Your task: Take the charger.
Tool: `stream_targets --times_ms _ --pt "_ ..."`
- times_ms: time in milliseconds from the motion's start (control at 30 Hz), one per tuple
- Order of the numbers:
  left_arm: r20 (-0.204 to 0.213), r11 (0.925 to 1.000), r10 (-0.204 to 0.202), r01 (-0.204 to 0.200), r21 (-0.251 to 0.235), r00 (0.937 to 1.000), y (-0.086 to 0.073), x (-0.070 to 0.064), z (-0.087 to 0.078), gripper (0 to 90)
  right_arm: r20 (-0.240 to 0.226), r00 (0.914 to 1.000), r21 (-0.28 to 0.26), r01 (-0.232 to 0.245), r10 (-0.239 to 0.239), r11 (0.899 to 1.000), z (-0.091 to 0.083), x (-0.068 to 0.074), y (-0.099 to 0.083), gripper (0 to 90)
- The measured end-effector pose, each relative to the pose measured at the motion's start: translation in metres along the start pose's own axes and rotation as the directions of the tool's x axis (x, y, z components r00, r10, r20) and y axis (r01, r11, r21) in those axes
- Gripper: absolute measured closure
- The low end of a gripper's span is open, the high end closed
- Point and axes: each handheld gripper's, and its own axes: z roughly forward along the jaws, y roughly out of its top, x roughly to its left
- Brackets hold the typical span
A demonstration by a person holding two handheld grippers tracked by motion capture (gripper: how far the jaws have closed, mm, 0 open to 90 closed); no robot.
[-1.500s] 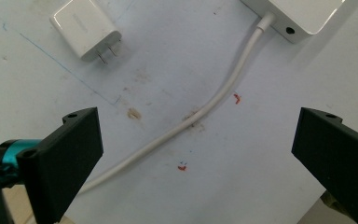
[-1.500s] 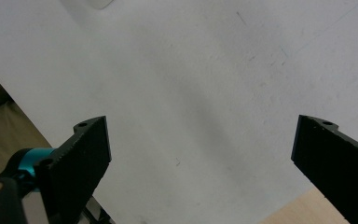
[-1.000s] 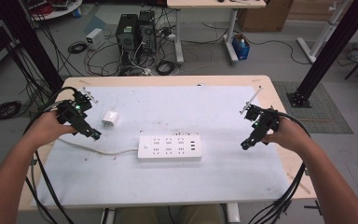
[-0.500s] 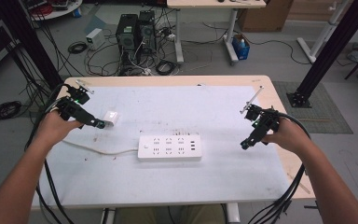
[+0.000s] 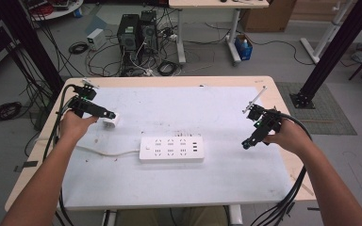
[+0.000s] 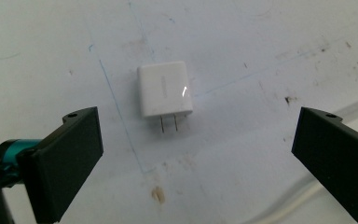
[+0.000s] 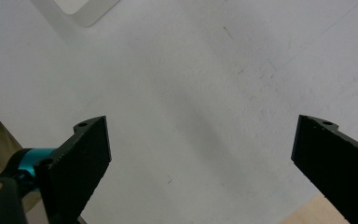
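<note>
Left gripper view: white charger (image 6: 164,89) flat on table (image 6: 261,37), ahead between wide-spread, empty jaws, prongs toward them.

A white power strip (image 5: 171,149) lies mid-table (image 5: 226,108), its cord (image 5: 108,151) trailing left.

The plug adapter (image 6: 164,90) lies on the table (image 5: 226,179) just ahead of the left gripper (image 5: 107,114), with the power strip (image 5: 171,149) between both grippers, nearer the person.

A lab: computer towers (image 5: 136,33) and tangled cables (image 5: 99,56) lie behind the worktable (image 5: 169,81).
</note>
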Motion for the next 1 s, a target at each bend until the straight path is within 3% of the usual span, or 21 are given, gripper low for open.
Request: stream_targets --times_ms 100,233,433,667,867,1000 --pt "-0.011 0.9998 0.017 -0.017 0.001 0.9998 0.003 0.003 0.015 1.8 0.001 1.0 -0.004 -0.002 0.002 1.0 0.0 0.0 0.0 4.0" --pt "-0.008 0.9996 -0.011 0.011 0.026 0.9999 0.006 0.01 0.03 1.9 0.002 1.0 -0.011 -0.007 0.007 1.0 -0.001 -0.003 -0.001 4.0" --pt "0.005 0.9989 -0.047 0.047 0.004 0.9989 0.01 0.018 0.048 1.8 0.0 0.9995 -0.023 -0.032 0.032 0.999 -0.004 -0.007 -0.005 4.0" --pt "0.004 0.999 -0.046 0.046 -0.004 0.9989 0.011 0.019 0.072 1.8 -0.006 0.9993 -0.03 -0.038 0.037 0.999 -0.003 -0.011 -0.004 4.0" --pt "-0.027 0.9985 -0.032 0.033 0.043 0.9991 0.01 0.02 0.09 1.9 -0.003 0.9992 -0.029 -0.041 0.041 0.999 -0.003 -0.012 -0.006 4.0" --pt "-0.014 0.9978 -0.049 0.05 0.044 0.9987 0.008 0.019 0.099 1.8 -0.004 0.9991 -0.028 -0.042 0.042 0.999 -0.004 -0.012 -0.007 4.0"
